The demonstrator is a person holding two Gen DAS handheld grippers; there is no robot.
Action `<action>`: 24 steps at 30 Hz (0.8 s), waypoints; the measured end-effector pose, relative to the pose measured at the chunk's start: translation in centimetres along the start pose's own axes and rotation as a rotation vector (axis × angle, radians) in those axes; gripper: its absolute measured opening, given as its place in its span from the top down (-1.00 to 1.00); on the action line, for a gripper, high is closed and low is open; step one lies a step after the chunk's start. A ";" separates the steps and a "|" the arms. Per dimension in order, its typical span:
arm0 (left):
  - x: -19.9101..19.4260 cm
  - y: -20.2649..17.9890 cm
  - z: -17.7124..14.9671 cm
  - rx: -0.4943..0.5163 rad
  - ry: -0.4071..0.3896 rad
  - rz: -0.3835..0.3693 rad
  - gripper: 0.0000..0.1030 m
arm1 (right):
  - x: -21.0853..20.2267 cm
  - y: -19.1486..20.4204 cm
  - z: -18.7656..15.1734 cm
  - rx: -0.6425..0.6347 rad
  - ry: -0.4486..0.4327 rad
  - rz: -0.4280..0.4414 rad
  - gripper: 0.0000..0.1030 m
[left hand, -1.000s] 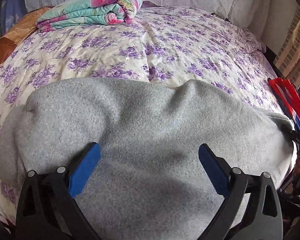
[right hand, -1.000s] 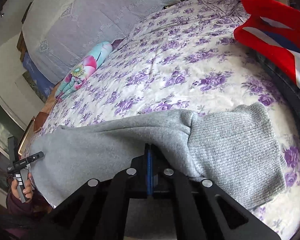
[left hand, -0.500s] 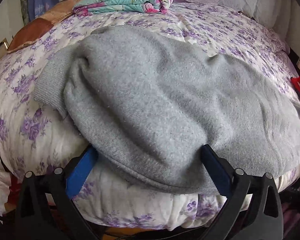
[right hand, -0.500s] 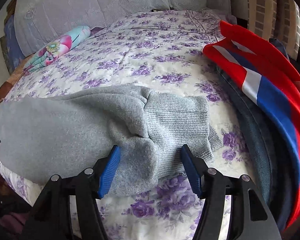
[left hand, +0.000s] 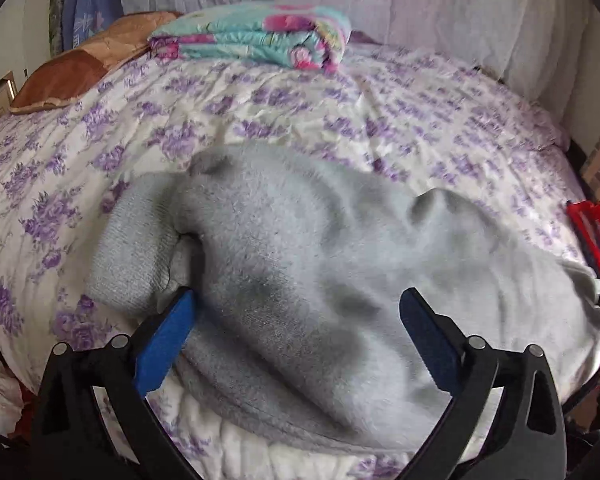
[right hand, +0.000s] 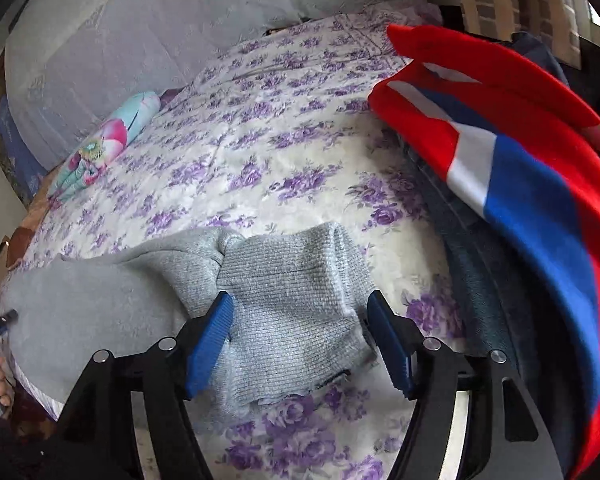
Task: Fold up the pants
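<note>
Grey pants (left hand: pixel 320 264) — between open claws

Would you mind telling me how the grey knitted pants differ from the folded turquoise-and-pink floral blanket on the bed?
The grey knitted pants are plain, while the folded turquoise-and-pink floral blanket is brightly patterned. The pants lie loose and rumpled at the near edge of the bed; the blanket is a neat stack at the far end. The pants end in ribbed cuffs; the blanket shows stacked layers. Both rest on the purple-flowered bedspread.

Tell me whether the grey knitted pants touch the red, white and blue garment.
Apart. The right wrist view shows purple-flowered bedsheet and dark blue fabric between the grey knitted pants and the red, white and blue garment.
</note>
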State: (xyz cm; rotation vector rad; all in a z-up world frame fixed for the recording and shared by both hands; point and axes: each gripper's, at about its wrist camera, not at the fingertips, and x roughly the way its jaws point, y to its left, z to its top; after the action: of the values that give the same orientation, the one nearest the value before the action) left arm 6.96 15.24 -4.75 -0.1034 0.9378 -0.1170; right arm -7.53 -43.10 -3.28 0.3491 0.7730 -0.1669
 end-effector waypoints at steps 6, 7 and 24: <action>0.4 -0.2 -1.0 0.054 -0.038 0.045 -0.92 | -2.5 -2.9 -4.7 0.232 -0.055 0.171 -0.63; 0.4 -0.1 -0.9 0.044 -0.036 0.037 -0.92 | -2.4 -2.8 -5.0 0.230 -0.075 0.181 -0.65; -3.9 -20.8 -4.9 0.407 0.015 -0.411 -0.90 | -0.7 -0.1 -2.5 0.131 -0.141 0.210 0.44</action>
State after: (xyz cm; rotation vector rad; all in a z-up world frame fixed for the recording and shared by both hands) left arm -0.40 -4.91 -1.66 0.0837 0.8810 -0.6854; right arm -9.70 -42.27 -4.46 0.5345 0.5826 -0.0437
